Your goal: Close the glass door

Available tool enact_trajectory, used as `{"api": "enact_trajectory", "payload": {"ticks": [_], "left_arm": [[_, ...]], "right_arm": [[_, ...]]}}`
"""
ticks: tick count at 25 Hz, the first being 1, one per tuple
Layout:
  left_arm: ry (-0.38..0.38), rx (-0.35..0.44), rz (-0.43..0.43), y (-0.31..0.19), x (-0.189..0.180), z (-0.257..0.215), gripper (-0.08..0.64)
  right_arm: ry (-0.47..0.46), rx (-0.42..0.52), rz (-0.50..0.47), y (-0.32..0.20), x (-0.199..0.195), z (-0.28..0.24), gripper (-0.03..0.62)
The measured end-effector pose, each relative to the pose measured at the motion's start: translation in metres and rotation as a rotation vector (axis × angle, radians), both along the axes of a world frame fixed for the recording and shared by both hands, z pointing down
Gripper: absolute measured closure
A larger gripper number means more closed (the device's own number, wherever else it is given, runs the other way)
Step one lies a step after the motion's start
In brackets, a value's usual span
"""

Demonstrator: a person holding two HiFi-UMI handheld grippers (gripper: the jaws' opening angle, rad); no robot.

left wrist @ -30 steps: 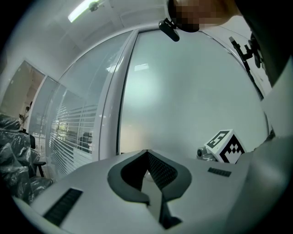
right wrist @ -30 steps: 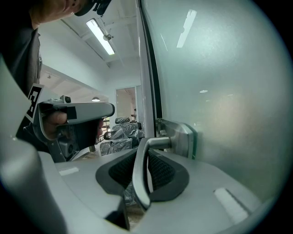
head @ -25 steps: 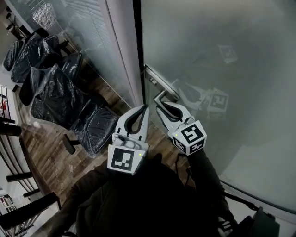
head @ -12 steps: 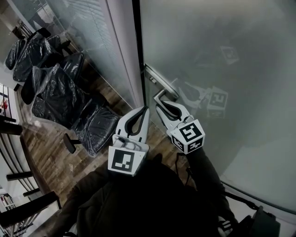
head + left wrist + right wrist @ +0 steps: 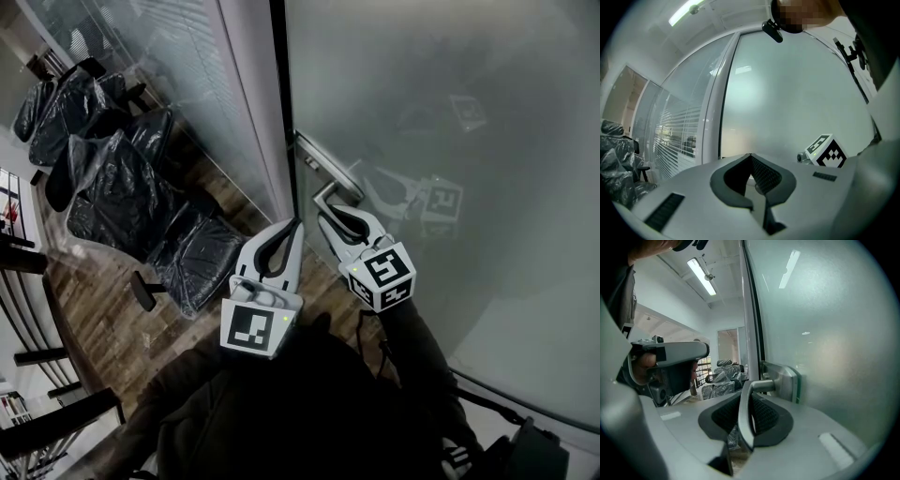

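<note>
The frosted glass door (image 5: 450, 141) fills the right of the head view, and its left edge stands right beside the white frame post (image 5: 248, 94). The metal lever handle (image 5: 323, 194) sticks out of a lock plate (image 5: 328, 169) near that edge. My right gripper (image 5: 328, 214) is shut on the handle; in the right gripper view the lever (image 5: 744, 418) runs between the ribbed pads (image 5: 764, 414). My left gripper (image 5: 295, 223) hangs just left of it, shut and empty, its tips meeting (image 5: 750, 154) in front of the door glass (image 5: 787, 103).
Several chairs wrapped in black plastic (image 5: 112, 178) stand on the wooden floor (image 5: 103, 319) at the left, behind a glass partition with blinds (image 5: 178, 66). The person's dark sleeves (image 5: 309, 403) fill the bottom of the head view.
</note>
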State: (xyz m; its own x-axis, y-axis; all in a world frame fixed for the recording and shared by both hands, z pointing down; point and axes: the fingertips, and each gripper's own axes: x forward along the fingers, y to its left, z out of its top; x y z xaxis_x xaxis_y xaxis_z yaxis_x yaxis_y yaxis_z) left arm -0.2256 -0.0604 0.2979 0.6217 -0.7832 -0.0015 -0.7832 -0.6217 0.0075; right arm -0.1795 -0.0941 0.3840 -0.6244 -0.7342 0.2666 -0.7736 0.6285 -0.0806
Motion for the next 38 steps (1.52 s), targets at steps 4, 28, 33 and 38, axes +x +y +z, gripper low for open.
{"api": "enact_trajectory", "payload": {"ticks": [4, 28, 33, 38], "left_arm": [[-0.002, -0.005, -0.001, 0.000, 0.000, 0.000, 0.563], [-0.005, 0.012, -0.025, -0.004, -0.013, -0.005, 0.563], [0.001, 0.016, -0.032, -0.006, -0.013, -0.007, 0.563], [-0.001, 0.026, -0.031, -0.008, -0.011, -0.005, 0.563]], "right_arm": [[0.000, -0.002, -0.002, 0.000, 0.000, -0.001, 0.531], [0.068, 0.014, -0.042, 0.005, -0.010, -0.001, 0.528], [0.102, 0.039, -0.061, 0.009, -0.010, -0.007, 0.527], [0.086, 0.080, -0.073, 0.017, -0.008, -0.023, 0.528]]}}
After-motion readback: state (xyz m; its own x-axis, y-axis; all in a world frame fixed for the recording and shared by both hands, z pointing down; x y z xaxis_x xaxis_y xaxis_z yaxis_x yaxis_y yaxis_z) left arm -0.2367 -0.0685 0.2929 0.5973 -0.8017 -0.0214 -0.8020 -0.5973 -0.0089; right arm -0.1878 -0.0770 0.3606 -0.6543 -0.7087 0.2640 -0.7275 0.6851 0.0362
